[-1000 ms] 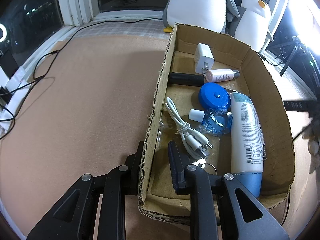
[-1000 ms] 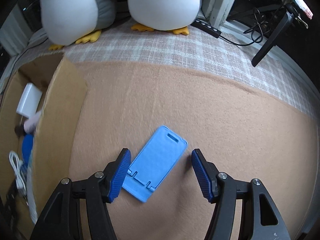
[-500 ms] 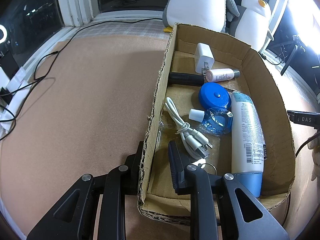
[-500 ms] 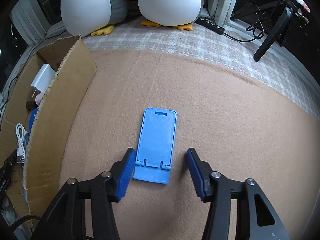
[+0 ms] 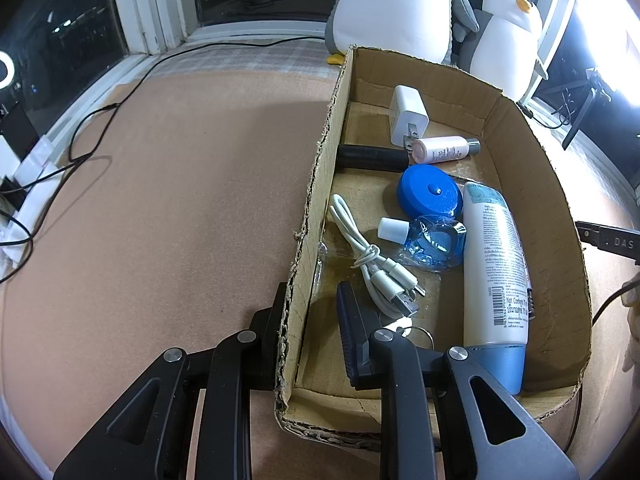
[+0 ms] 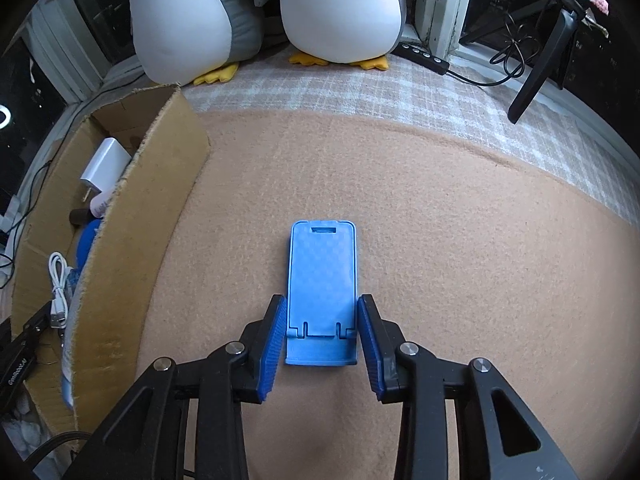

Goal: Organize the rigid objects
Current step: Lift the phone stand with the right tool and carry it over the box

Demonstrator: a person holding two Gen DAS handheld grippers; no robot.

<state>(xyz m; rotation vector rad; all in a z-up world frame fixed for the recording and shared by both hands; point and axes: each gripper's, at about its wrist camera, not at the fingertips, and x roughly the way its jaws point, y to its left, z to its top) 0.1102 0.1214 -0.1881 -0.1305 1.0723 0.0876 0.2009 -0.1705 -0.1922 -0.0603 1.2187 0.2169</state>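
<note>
In the left wrist view, the left gripper (image 5: 310, 320) is clamped on the ragged left wall of the open brown cardboard box (image 5: 320, 184), one black finger outside the wall and one inside. Within the box, from its left wall rightwards, lie a coiled white USB cable (image 5: 372, 260), a black cylinder (image 5: 372, 158) at about 12 o'clock from the cable, a white wall charger (image 5: 408, 116), a small pink-white bottle (image 5: 444, 149), a round blue disc (image 5: 430, 196), a clear blue crinkled bottle with a white cap (image 5: 432, 242), and a tall white lotion bottle with a blue cap (image 5: 496, 276) along the right wall.

In the right wrist view, the box stands at 9 o'clock. On the tan felt mat (image 6: 460, 220) lies a flat light-blue plastic phone stand (image 6: 322, 276), its length pointing to 12 o'clock. The right gripper (image 6: 322, 328) has just been closing; its blue ribbed pads (image 6: 276, 340) flank the stand's near end, seemingly touching its edges.
</note>
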